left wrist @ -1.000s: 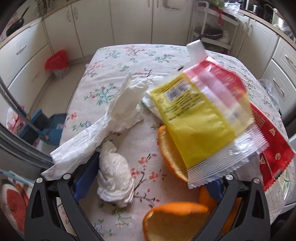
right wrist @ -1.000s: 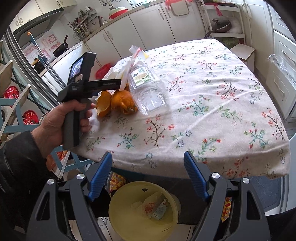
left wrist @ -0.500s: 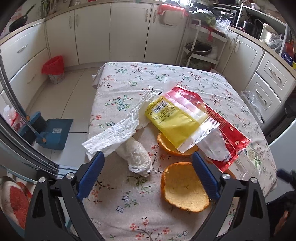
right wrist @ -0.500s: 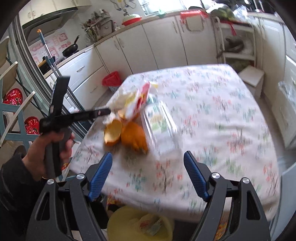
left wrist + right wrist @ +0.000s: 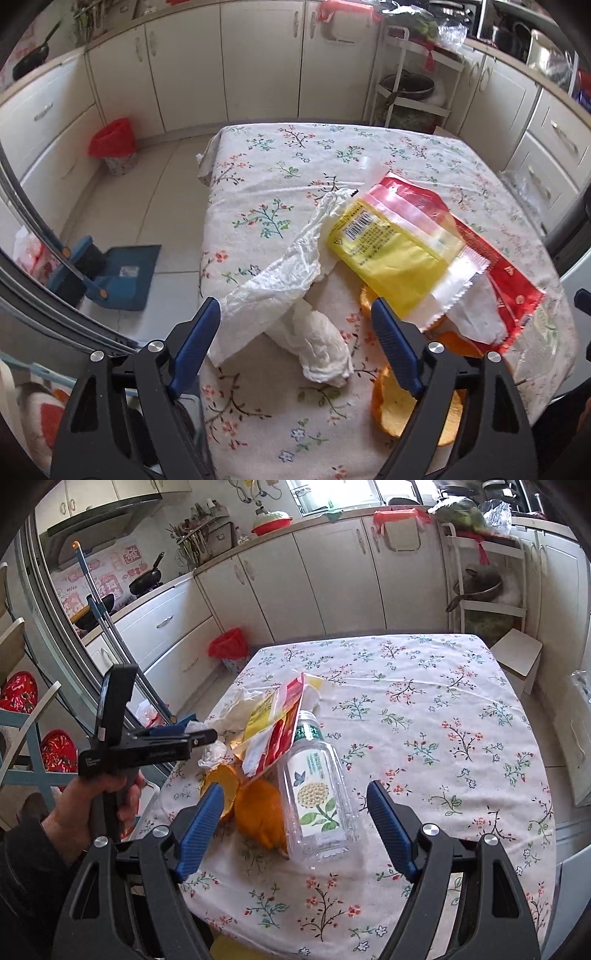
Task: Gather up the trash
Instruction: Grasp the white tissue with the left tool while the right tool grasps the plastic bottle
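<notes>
Left tongs closing, nothing clamped yet; right tongs apart, empty. Advise: centre crumpled tissue between pads before clamping.

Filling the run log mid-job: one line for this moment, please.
left gripper: closing, nothing held | right gripper: open, empty | on table: wrappers, tissues, peels, bottle
</notes>
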Tool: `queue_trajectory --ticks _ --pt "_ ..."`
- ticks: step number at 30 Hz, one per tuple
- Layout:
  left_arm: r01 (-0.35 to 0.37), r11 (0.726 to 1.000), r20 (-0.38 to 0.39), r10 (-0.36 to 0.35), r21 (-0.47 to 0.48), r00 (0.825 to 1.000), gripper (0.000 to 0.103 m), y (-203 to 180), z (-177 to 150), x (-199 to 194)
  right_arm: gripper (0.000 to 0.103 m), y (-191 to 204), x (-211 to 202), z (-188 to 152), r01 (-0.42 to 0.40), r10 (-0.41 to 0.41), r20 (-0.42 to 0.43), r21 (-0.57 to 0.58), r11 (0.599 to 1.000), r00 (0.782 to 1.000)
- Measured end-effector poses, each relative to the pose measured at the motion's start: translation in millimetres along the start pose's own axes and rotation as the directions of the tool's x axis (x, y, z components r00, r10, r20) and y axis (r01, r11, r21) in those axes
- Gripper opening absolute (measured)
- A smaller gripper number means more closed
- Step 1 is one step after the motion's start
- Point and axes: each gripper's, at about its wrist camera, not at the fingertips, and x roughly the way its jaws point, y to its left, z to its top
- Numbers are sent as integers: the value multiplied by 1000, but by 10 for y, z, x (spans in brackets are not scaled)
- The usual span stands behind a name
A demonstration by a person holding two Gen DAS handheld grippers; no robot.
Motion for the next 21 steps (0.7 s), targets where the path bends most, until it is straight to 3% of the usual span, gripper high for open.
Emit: queue_trajectory --ticks 2,7,8,12,15,21 --pt "-59 997 -9 59 48 998 80 -37 40 102 76 -37 39 -23 2 -2 -17 10 1000 1000" --pt "-91 994 -36 94 66 995 79 -62 161 371 76 -38 116 -27 12 -12 -35 -3 1000 999" --pt "-85 994 -34 87 63 996 71 -73 181 392 76 -40 130 -28 17 -17 -38 -7 1000 999" --pt "-49 998 -44 51 37 998 17 -75 237 432 76 -97 221 -30 33 -32 -63 4 999 997" --pt "-18 1000 -22 18 7 1000 6 -50 263 355 76 -113 292 -34 37 -36 -82 10 999 996" --pt "122 989 58 -117 -86 991 5 45 308 29 76 -27 428 -68 70 -74 -113 -34 997 991"
